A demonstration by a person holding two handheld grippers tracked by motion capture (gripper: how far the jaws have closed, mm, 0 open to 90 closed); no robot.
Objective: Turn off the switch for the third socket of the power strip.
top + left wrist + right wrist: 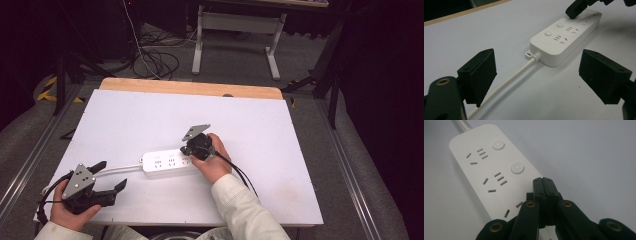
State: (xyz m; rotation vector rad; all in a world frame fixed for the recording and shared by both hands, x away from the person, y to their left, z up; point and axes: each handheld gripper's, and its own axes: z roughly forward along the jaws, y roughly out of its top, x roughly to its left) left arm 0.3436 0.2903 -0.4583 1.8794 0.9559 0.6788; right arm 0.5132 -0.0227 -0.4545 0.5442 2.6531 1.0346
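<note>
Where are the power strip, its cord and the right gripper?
power strip (487, 173), right gripper view, its white top face between sockets.
cord (509, 78), left gripper view, mid-length of the white cable.
right gripper (543, 188), right gripper view, the closed jaw tips over the strip.

This looks like a lab or test room set up for recording, not a home. The work surface is a plain white board (240, 120) laid over a wooden tabletop (190, 88) whose bare edge shows at the far side. Around it the room is hung dark, with black stands (61, 75) on the left and right. The floor is grey carpet (235, 55), and loose cables (155, 62) lie coiled on it behind the table. Further back stands the white metal frame of another desk (237, 35). Yellow-and-black hazard tape (47, 90) marks the floor at the left, and metal rails (30, 155) run along both sides of the table.
</note>
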